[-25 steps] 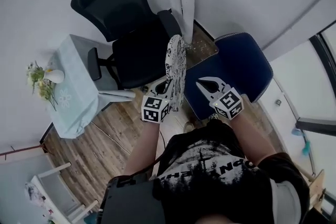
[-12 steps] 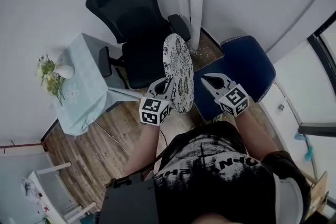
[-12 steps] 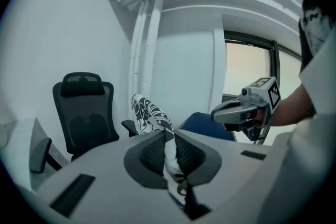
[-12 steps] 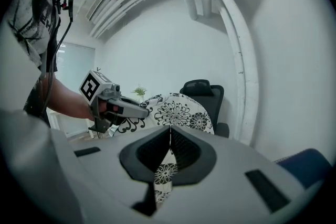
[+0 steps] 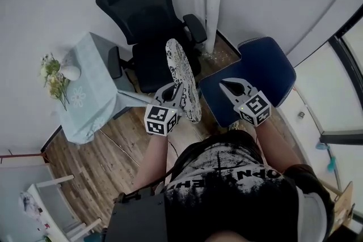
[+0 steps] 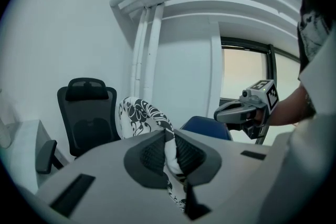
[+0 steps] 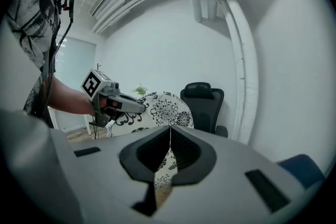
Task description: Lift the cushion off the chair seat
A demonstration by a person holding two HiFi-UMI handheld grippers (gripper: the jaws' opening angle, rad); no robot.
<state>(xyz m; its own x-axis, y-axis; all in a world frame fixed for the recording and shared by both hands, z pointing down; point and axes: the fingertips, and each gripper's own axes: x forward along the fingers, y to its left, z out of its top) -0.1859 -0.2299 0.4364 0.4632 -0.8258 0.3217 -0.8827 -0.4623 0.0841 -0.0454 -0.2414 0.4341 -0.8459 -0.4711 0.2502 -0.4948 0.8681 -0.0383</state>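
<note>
Left gripper (image 6: pixel 167 136) fingers clamp the cushion (image 6: pixel 139 115) edge up close; overhead, right gripper (image 5: pixel 229 86) closed, empty, by the blue chair (image 5: pixel 272 62).

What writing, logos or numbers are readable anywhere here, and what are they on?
T-shirt: white lettering, upside down and creased, too unclear to read.
The cube on the left hand-held gripper and the cube on the right hand-held gripper: black-and-white square codes, no words.
The cushion: flower pattern, no text.
</note>
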